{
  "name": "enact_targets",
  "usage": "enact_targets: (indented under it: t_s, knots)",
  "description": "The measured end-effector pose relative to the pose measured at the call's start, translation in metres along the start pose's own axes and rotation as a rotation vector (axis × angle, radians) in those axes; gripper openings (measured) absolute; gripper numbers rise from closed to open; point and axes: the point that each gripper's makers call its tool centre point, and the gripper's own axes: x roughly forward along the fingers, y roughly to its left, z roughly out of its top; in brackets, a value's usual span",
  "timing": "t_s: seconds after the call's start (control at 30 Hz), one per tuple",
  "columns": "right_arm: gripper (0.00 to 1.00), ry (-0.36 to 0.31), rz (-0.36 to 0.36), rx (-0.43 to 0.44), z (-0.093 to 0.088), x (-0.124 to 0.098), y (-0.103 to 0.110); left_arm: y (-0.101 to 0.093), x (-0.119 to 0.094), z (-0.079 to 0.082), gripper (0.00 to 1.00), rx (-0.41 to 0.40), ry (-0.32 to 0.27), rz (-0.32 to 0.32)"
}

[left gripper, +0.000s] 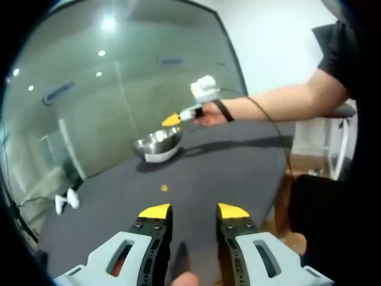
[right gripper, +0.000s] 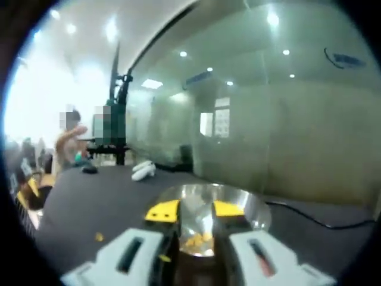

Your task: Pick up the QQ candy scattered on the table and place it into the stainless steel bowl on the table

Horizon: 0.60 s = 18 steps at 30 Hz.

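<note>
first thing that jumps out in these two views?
The stainless steel bowl, shiny on the dark table, with the right gripper poised open above it and yellow candy already inside. Next, a lone candy piece on the table ahead of the open left gripper.
</note>
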Motion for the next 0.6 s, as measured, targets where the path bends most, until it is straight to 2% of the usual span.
enact_targets:
  t_s: [0.13, 0.23, 0.3, 0.43, 0.47, 0.6]
  knots:
    - [0.20, -0.008, 0.019, -0.008, -0.001, -0.015, 0.004, 0.001, 0.000, 0.003, 0.31, 0.002, -0.009, -0.001]
    - [0.19, -0.013, 0.037, -0.011, -0.002, -0.036, 0.006, -0.003, 0.002, 0.005, 0.31, 0.007, -0.021, -0.021]
    - [0.19, -0.027, 0.090, -0.023, -0.004, -0.045, 0.021, -0.008, 0.002, 0.009, 0.31, 0.020, -0.035, -0.038]
    - [0.19, 0.012, 0.208, 0.025, -0.028, -0.074, 0.051, -0.012, 0.005, 0.008, 0.31, 0.029, -0.034, -0.056]
    - [0.19, 0.044, 0.220, 0.025, -0.038, -0.079, 0.054, -0.012, 0.006, 0.007, 0.31, 0.027, -0.031, -0.056]
    - [0.19, 0.069, 0.255, 0.024, -0.059, -0.094, 0.077, -0.009, 0.008, 0.007, 0.31, 0.018, -0.033, -0.047]
